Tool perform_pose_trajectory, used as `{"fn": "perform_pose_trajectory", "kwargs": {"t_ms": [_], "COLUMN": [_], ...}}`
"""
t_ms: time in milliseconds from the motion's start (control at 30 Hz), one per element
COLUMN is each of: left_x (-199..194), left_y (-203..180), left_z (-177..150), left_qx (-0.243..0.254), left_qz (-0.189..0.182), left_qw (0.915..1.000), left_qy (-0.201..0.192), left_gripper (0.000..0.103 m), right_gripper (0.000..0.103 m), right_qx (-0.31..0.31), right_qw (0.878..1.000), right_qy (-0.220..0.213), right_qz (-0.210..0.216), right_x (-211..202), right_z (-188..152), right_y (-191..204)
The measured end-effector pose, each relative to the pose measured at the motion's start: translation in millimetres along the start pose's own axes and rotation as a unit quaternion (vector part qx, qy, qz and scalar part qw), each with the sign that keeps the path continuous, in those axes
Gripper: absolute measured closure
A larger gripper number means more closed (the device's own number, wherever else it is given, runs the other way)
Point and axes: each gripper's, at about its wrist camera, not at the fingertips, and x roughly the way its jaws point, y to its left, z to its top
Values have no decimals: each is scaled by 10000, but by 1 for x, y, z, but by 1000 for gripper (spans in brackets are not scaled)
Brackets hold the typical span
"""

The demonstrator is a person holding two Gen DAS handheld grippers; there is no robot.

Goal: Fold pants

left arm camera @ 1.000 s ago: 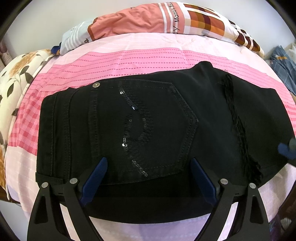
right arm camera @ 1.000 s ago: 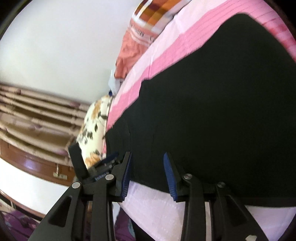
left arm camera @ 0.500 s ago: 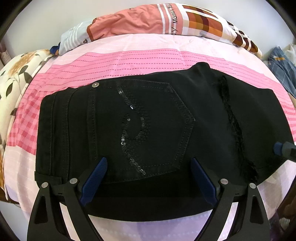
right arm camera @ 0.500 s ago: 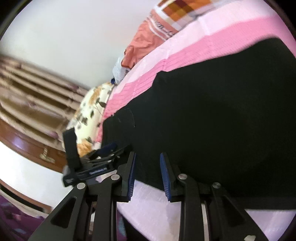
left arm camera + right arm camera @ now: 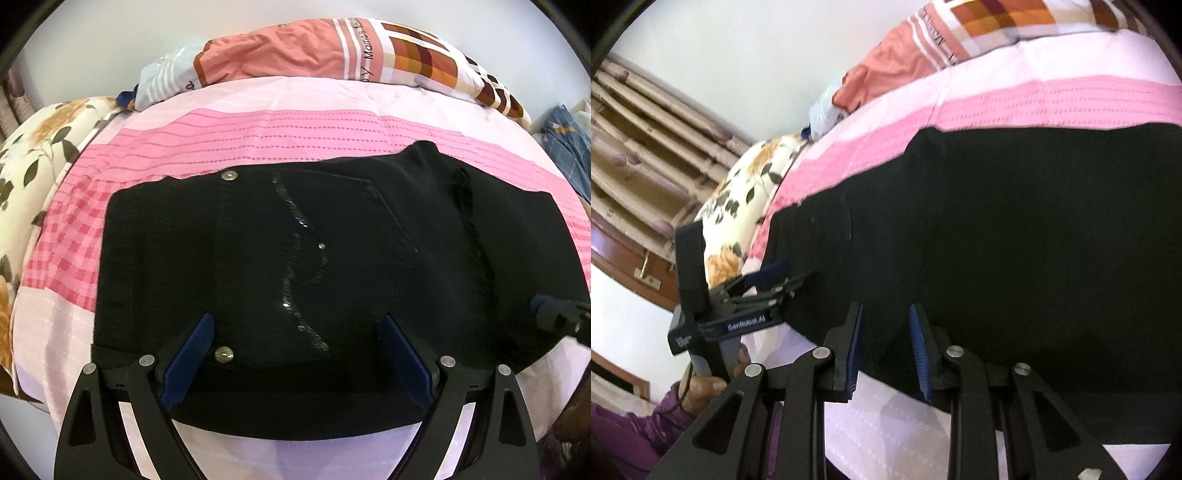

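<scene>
A: Where are our black pants [image 5: 332, 258]?

B: Flat on the pink bed sheet [image 5: 258, 129], already folded small.

A: Why is our left gripper [image 5: 295, 354] spread wide?

B: It sits over the near edge with its jaws apart, pinching nothing.

A: And our right gripper [image 5: 884, 343]?

B: Its jaws are partly apart at the pants' edge. We see no cloth pinched.

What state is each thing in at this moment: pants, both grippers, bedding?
black pants: folded, lying flat on the bed, back pocket up.
left gripper: jaws wide open over the pants' near edge, gripping nothing.
right gripper: jaws narrowly apart at the pants' edge; grip on fabric unclear.
pink bedsheet: spread flat under the pants.
patterned quilt: bunched at the far edge.
</scene>
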Motion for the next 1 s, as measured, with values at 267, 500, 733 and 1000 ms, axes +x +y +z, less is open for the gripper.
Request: {"fn": "perform_pose_trajectory", "kwargs": {"t_ms": [267,500,733,1000], "left_x": [-6,-12,-10,-15], "left_y": [14,30,44,54], "left_z": [2,5,2,1], "left_qx": [-76,-101,-281,-294], "left_qz": [68,200,122,230], "left_qw": [9999,9996,9994,9991], "left_qy": [-83,-189,-147,-190], "left_gripper": [12,12,12,12], "right_gripper": [76,75,74,74], "right_qx": [63,-1,612,1002], "right_qw": [9990,9992,9955,9921], "right_qy": [338,-9,-372,-139], "right_qz": [-294,-389,-615,-736], "right_x": [18,7,10,41], "right_z": [5,20,87,115], "right_y": [-9,-2,-36,-57]}}
